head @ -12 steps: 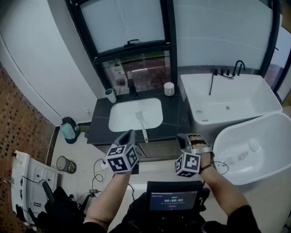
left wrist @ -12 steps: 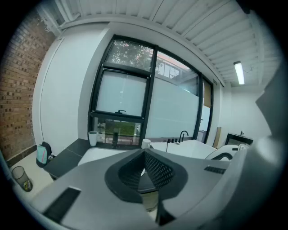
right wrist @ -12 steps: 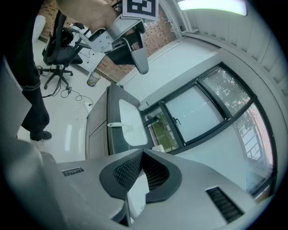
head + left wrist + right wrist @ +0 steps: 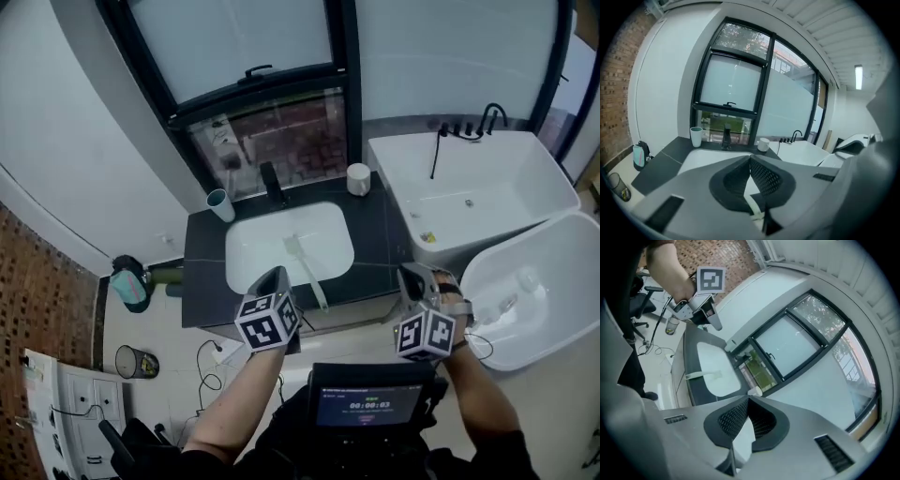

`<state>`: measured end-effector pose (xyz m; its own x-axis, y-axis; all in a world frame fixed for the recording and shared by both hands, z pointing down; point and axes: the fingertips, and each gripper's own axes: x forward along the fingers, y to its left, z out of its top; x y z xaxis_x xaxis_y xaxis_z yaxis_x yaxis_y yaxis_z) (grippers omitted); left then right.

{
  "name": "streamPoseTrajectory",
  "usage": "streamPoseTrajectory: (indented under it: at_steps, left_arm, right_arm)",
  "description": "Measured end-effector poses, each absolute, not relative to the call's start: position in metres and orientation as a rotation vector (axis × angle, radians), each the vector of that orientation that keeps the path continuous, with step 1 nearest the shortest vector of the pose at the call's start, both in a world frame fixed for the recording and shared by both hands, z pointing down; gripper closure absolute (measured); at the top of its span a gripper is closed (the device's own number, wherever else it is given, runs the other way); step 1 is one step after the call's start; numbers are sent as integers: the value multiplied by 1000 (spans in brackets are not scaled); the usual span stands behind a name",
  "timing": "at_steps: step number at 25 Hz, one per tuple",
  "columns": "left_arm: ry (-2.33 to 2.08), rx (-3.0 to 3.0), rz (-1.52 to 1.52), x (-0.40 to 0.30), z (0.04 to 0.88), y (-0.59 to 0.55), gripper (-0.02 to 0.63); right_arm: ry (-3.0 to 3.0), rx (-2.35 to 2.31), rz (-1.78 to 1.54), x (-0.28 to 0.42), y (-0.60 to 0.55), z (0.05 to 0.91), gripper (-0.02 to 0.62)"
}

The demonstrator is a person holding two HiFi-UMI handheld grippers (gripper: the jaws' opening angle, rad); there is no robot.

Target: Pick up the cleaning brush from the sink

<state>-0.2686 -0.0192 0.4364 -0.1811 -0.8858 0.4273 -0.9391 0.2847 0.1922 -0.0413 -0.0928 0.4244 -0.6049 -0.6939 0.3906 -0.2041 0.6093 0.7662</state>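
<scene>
- Both grippers are sitting closer to the vanity than half a second ago. The sink (image 4: 251, 234) is filling more of the head view, and the right gripper (image 4: 413, 275) is standing further out to the right.
- The cleaning brush (image 4: 302, 258) is lying in the sink with its pale head on the basin floor. Its handle is running toward the person, and its tip is resting on the front rim by the dark countertop (image 4: 202, 272).
- The left gripper (image 4: 274, 276) is hovering just left of the handle's near end, apart from it. In the left gripper view its pads (image 4: 764, 176) are pressing together at the tips and clasping nothing. The handle (image 4: 751, 205) is showing beyond them through the gap below.
- The right gripper is standing well apart from the brush, off the sink's right front corner. In the right gripper view its pads (image 4: 733, 420) are likewise meeting on nothing, and the brush (image 4: 702, 375) is lying far off in the basin.
- Handling, as a judgement: the brush is looking light and stiff, likely plastic, and possibly wet and slick. The slim handle near the rim is offering the cleanest hold, since it is raised off the basin there.
- The left jaws are needing to part before any grasp.
</scene>
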Motion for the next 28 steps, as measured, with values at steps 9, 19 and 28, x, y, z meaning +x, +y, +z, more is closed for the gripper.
streamPoseTrajectory:
  at_steps: [9,19,28]
  left_arm:
    - [-1842,1515,253,-345,524,-146,581]
    - [-1765,1203,316,-360,622,-252,454]
    - [-1737,1031,525,-420,705,-302,431]
  right_arm:
    - [-2203,836,-726,-113,-202,412,607]
    - [-2308,799,-610,-127,-339,423,607]
    - [-2348,790,-273,-201,-424,480,607]
